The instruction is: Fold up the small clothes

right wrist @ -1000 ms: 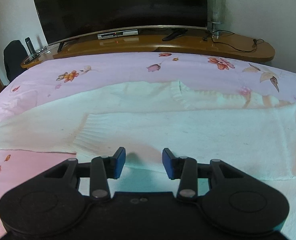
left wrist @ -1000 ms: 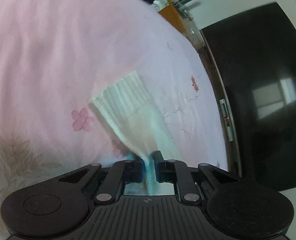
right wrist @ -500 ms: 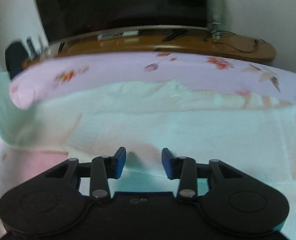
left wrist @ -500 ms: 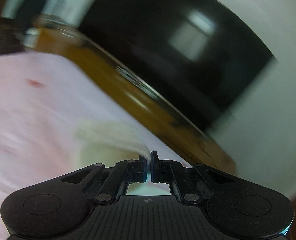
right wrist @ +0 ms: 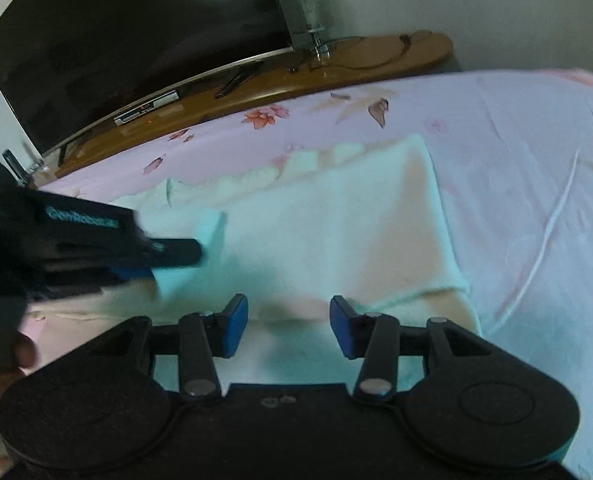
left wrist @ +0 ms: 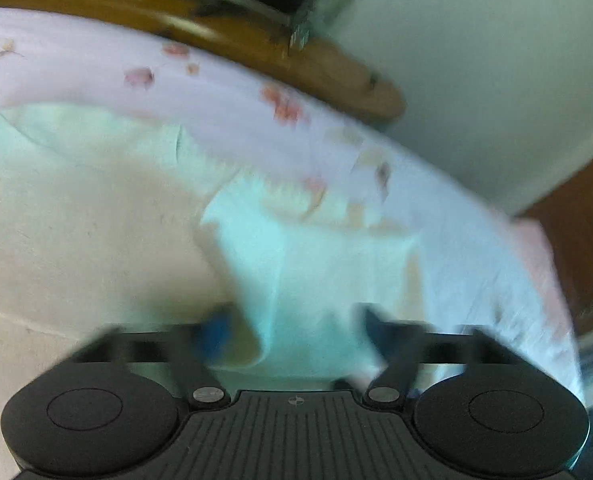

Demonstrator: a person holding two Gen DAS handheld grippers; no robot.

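Sweater (right wrist: 336, 232), cream-white knit, lay spread on a bed (right wrist: 516, 168) covered with a pink floral sheet; its body was folded over on itself, with the right-hand edge ending in a ribbed hem. Sleeve (left wrist: 308, 264) of the same garment lay draped across the body, its cloth passing between the fingers of the left gripper (left wrist: 292, 324).

Left gripper: jaws spread wide apart, blurred by motion, the sleeve cloth loose in the gap; in the right wrist view it (right wrist: 176, 256) entered from the left, held over the sweater's left part. Whether either finger touched the cloth could not be told.

Right gripper (right wrist: 288, 326): jaws spread, blue pads (right wrist: 234, 328) visible, nothing between them, positioned low over the near edge of the sweater.

Hand (right wrist: 4, 364): partly visible at the left margin of the right wrist view, beneath the left gripper's body.

Background: wooden counter (right wrist: 376, 56) beyond the bed, carrying a dark television (right wrist: 136, 40), a set-top box (right wrist: 146, 108), a remote (right wrist: 238, 78) and a glass vase (right wrist: 306, 4).
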